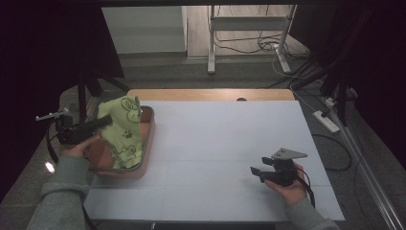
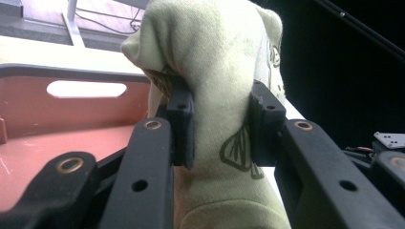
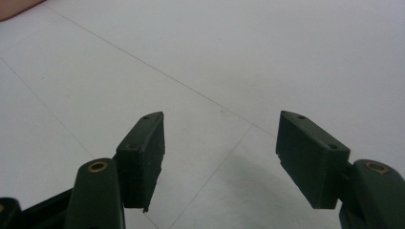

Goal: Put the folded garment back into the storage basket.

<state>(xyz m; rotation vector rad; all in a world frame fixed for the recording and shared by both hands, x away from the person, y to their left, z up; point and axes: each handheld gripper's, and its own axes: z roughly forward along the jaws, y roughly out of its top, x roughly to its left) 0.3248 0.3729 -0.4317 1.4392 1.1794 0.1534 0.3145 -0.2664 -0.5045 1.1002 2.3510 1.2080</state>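
White tabletop (image 1: 225, 148), broad and pale, under dim light. Pinkish-red tray (image 1: 149, 139) with a slot handle, at the table's left edge. Light green cloth (image 1: 123, 129) printed with cartoon animals, bunched and raised above the tray, draping down into it. Left gripper (image 1: 103, 120) clamped on the cloth. Right gripper (image 1: 256, 171) low over bare table, jaws apart, nothing between them.

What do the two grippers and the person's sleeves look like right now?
Both grippers, left gripper and right gripper, are black, with flat rectangular pads and brass-coloured rivets. Each carries a grey three-cornered plate and trails a black cable. The sleeves are grey-green.
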